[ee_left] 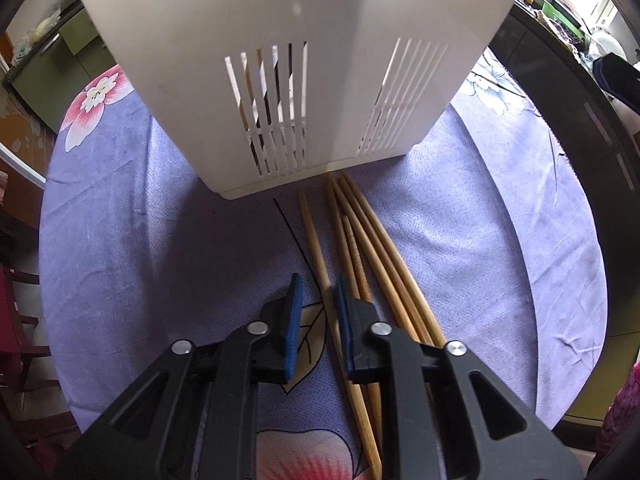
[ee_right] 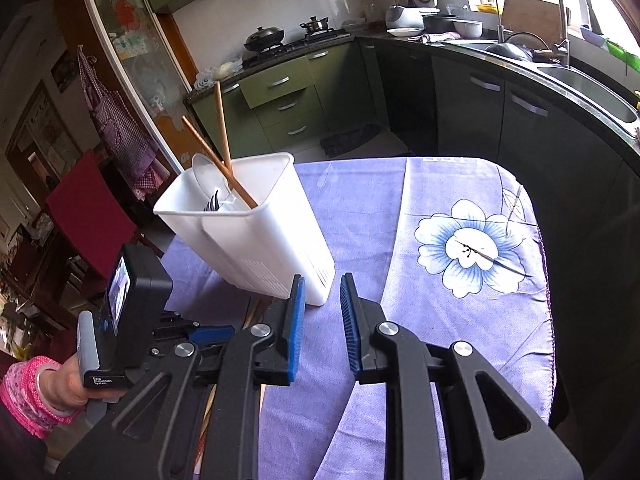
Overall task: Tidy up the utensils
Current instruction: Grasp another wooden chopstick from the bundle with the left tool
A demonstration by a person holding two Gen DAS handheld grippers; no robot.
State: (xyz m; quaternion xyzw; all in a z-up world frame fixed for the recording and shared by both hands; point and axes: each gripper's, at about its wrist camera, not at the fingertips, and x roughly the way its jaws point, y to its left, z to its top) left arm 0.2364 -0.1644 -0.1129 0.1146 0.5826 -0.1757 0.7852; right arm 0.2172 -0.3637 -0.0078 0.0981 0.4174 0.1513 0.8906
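The left gripper is pointing down at the loose chopsticks lying on the purple tablecloth, just in front of the white holder. Its tongs are pinching one chopstick, the leftmost, with hardly any slack. The right gripper is hanging beside the holder, its tongs slightly apart with nothing between them. To do this well, I'd say keep the pinch square and lift steeply, so the tip clears the holder's rim where two chopsticks are already standing.
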